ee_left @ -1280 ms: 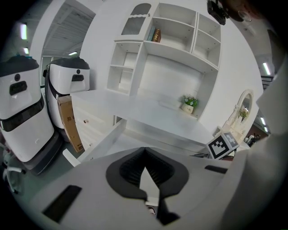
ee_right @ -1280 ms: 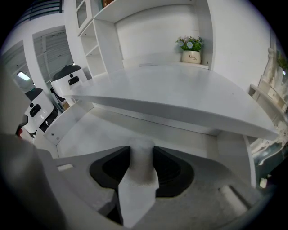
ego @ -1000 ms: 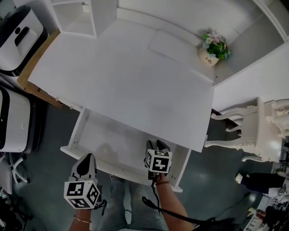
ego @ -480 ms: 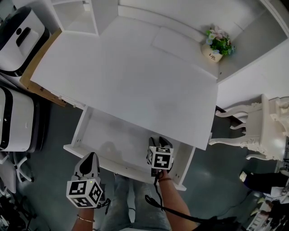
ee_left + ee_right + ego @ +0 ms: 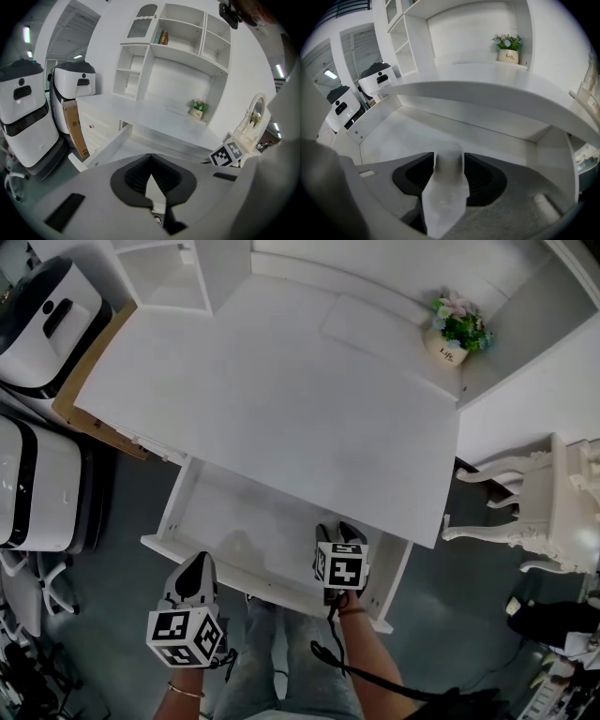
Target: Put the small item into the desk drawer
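Note:
The white desk has its drawer pulled out towards me. My right gripper reaches into the drawer's right part, just under the desk's front edge. In the right gripper view a small white item, blurred, stands between the jaws of the right gripper. The jaws are opening and the item looks loose above the drawer floor. My left gripper hangs outside the drawer's front rail at the lower left. The left gripper has its pads together with nothing between them.
Two white machines and a cardboard box stand left of the desk. A potted plant sits at the desk's back right corner. An ornate white stand is at the right. Shelves rise behind.
The whole scene has drifted slightly down and right in the head view. Both grippers keep their places relative to the drawer, the right one still inside it.

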Available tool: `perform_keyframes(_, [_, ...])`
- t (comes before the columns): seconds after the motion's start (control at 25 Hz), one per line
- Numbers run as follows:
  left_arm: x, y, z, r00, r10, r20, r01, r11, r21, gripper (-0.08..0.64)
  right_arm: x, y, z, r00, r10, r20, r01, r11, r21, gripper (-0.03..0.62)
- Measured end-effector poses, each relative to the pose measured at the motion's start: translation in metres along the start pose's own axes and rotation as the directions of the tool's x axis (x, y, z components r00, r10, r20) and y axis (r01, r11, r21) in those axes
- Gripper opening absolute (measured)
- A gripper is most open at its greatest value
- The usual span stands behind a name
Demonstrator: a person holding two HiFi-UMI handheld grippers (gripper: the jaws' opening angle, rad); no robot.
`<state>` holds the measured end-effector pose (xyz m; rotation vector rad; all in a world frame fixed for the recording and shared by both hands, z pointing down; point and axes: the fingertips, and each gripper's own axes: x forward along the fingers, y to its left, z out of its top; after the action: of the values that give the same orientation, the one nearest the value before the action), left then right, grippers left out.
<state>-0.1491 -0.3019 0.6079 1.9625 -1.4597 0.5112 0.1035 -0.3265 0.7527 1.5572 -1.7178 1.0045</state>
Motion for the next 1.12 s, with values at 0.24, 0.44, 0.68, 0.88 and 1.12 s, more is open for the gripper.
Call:
perform_keyframes(0.24, [-0.002,-0.008,-0.002,1.0,-0.02,-0.003,0.02,1.0,0.008,-0.003,-0.015,0.001,0.002,1.0,0.008,0.018,-0.008,1.0,0.004,0.189])
perform_keyframes(0.44, [-0.005,-0.018,-0.002,0.999,-0.048,-0.005,0.048,0.999,0.019,-0.003,-0.038,-0.002,0.003,0.999,-0.027,0.041,0.027,1.0,0.013,0.189])
perform_keyframes(0.68, [-0.012,-0.034,0.013,0.995,-0.101,0.015,0.1,0.994,0.043,-0.003,-0.078,-0.003,0.013,0.993,-0.069,0.096,0.067,0.997,0.026,0.169])
perform_keyframes(0.88, [-0.022,-0.05,0.033,0.989,-0.143,0.049,0.14,0.988,0.066,-0.003,-0.126,-0.003,0.03,0.981,-0.087,0.171,0.079,0.996,0.049,0.1])
perform_keyframes(1.12, [-0.036,-0.068,0.062,0.974,-0.203,0.098,0.192,0.975,0.111,-0.003,-0.193,-0.004,0.055,0.951,-0.133,0.28,0.115,0.99,0.081,0.019])
